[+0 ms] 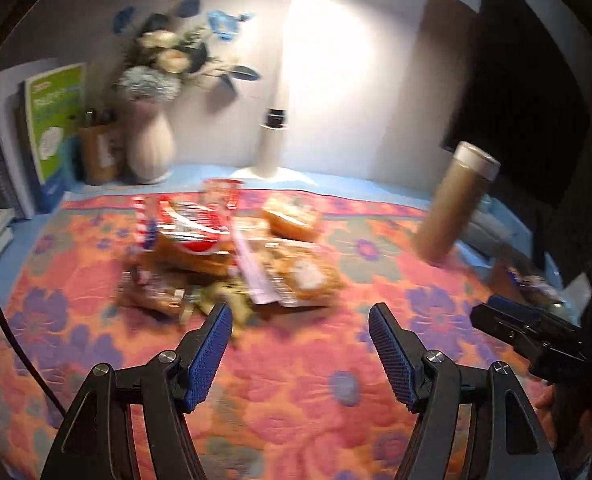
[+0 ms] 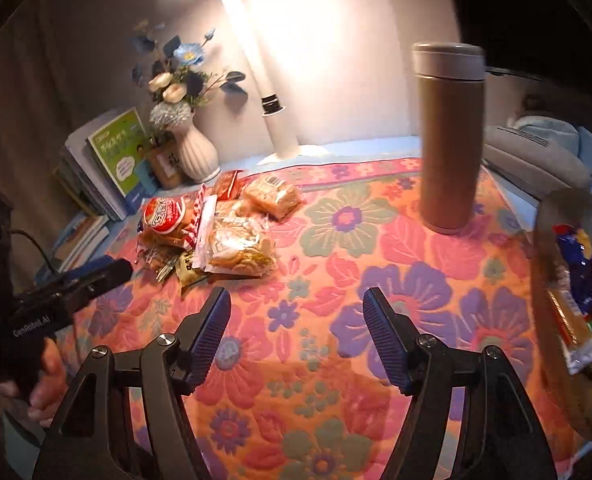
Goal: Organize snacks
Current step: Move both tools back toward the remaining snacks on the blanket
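left hand-held gripper (image 1: 299, 314) was released, jaws spread wide with nothing between them, hovering just short of the snack pile (image 2: 212, 228). right hand-held gripper (image 2: 297, 298) was likewise released and empty. the pile sat left of the brown flask (image 2: 449, 136), well apart from it, packets overlapping. right of the flask, a container (image 2: 551, 320) at the frame edge already held some packets; its kind was unclear. judged step: reaching for the next packet, most of the pile still unsorted. next move likely needed the left one to close on a loose edge of the nearest packet without dragging its neighbours. left view was motion-blurred. floral cloth (image 2: 335, 360) covered the bench; books (image 2: 108, 160), vase of flowers (image 2: 196, 148) and lamp (image 2: 256, 60) stood behind the pile, left of the flask.
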`<state>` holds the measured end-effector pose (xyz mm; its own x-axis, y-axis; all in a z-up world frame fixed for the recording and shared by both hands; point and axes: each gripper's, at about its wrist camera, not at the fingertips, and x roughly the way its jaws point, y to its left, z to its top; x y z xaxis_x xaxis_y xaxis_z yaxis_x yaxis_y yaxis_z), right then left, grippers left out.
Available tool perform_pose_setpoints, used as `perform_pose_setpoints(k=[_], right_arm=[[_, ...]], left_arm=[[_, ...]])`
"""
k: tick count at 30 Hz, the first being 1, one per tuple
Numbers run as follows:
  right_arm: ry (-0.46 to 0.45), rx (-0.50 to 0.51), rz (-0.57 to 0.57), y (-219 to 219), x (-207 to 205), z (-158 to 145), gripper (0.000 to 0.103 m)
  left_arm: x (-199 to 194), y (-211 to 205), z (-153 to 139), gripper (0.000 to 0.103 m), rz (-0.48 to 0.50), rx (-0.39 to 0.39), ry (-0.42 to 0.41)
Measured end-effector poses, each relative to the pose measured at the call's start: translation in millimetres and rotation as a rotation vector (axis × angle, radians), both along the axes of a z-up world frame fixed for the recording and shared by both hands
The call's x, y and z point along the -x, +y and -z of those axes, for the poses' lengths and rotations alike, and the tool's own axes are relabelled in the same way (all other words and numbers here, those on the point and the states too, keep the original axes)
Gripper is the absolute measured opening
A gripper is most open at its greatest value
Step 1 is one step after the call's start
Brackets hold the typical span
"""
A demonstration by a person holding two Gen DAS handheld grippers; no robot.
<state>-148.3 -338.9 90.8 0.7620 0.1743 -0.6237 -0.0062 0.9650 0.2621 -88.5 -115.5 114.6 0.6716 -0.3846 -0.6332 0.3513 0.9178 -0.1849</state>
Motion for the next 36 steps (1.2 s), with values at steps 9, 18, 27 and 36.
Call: perform_pose_setpoints(k=[9,18,27,36], right_arm=[[0.048,0.039,-0.037,34,-58,54,0.073],[0.137,-0.043,-0.069,24,-72,69,0.08],[0.169,-0.051,-0.061,23,-76,74,0.082],[0.18,0.017,-0.064,33,-77,74,0.084]], left_arm=[[-54,83,78,0.068,-0.244,-0.039,0.076],[-61,87,89,0.068,-0.257,-0.009,0.122],[-64,83,94,0.078,-0.21,-0.015,0.157],[-64,86,95,0.08,-0.204,0.009,0.161]])
